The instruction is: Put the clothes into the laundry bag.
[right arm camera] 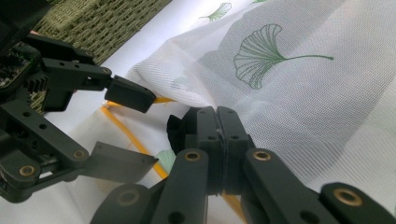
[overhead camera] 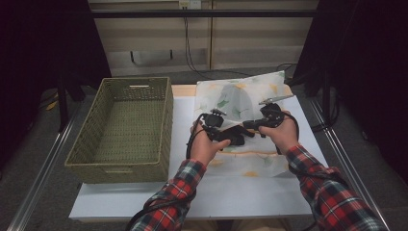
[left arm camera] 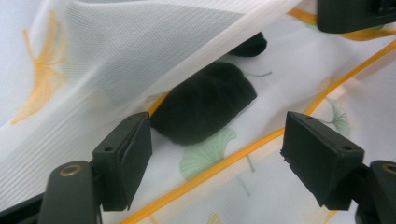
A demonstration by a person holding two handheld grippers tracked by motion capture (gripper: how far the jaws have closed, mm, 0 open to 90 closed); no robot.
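high view showed a white mesh bag [overhead camera: 240, 103] with green leaf prints and orange trim lying on the white surface [overhead camera: 192, 192], at about 1 o'clock from the middle of the picture. a green woven basket [overhead camera: 122, 130] sat at 9 o'clock from the bag, just beside it. two hands in red plaid sleeves came in from 6 o'clock and met over the bag's near part.

the left gripper [overhead camera: 230, 134] pointed toward 3 o'clock and the right gripper [overhead camera: 250, 126] pointed toward 9 o'clock, so their tips were very near each other over the bag.

in the left gripper view, the left gripper [left arm camera: 217, 149] had its jaws spread wide apart. nothing was pressed between them. the bag's [left arm camera: 140, 42] top layer was lifted up at 11 o'clock, and a dark soft thing [left arm camera: 205, 100] lay inside the bag at 12 o'clock from the jaws.

in the right gripper view, the right gripper [right arm camera: 218, 128] had its jaws squeezed tight together, and they pinched the lifted mesh layer of the bag [right arm camera: 303, 93], holding it up. the left gripper [right arm camera: 128, 128] stood at 9 o'clock with its jaws apart, near the orange trim [right arm camera: 126, 128]. the basket [right arm camera: 102, 21] was at 11 o'clock.
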